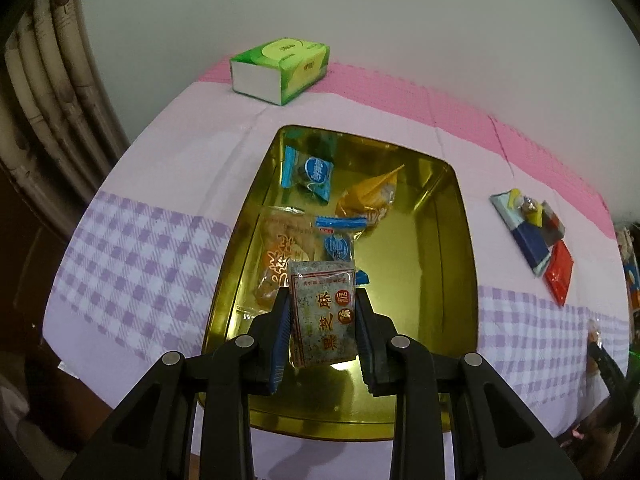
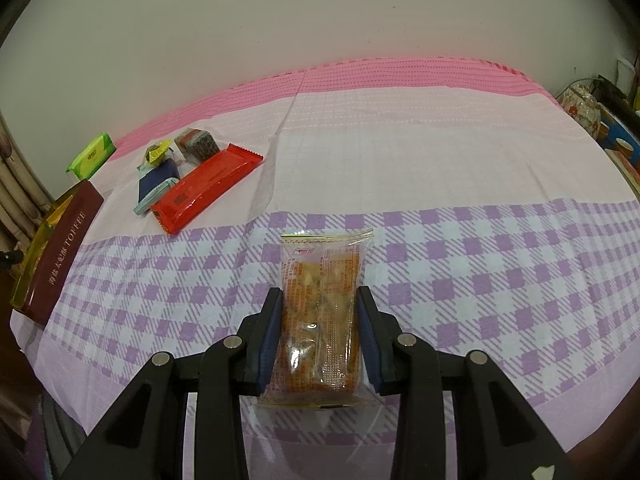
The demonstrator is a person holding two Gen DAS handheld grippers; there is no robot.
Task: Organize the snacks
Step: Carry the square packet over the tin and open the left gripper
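Observation:
My left gripper point(image 1: 322, 300) is shut on a grey sesame candy packet point(image 1: 323, 316) and holds it above the near end of an open gold tin point(image 1: 466, 280). Inside the tin lie two blue candies point(image 1: 308, 174), an orange wrapped snack point(image 1: 370, 198) and a clear orange-printed packet point(image 1: 280, 256). My right gripper point(image 2: 318, 300) is shut on a clear orange snack packet point(image 2: 320, 312) just above the checked cloth. More snacks lie on the cloth: a red bar point(image 2: 206, 188), a navy packet point(image 2: 154, 184) and a dark cube snack point(image 2: 198, 144).
A green tissue pack point(image 1: 280, 68) sits behind the tin at the wall. The tin shows at the left edge of the right wrist view as a maroon toffee box side point(image 2: 60, 252). Loose snacks point(image 1: 532, 232) lie right of the tin. Clutter point(image 2: 600, 120) stands beyond the table's right end.

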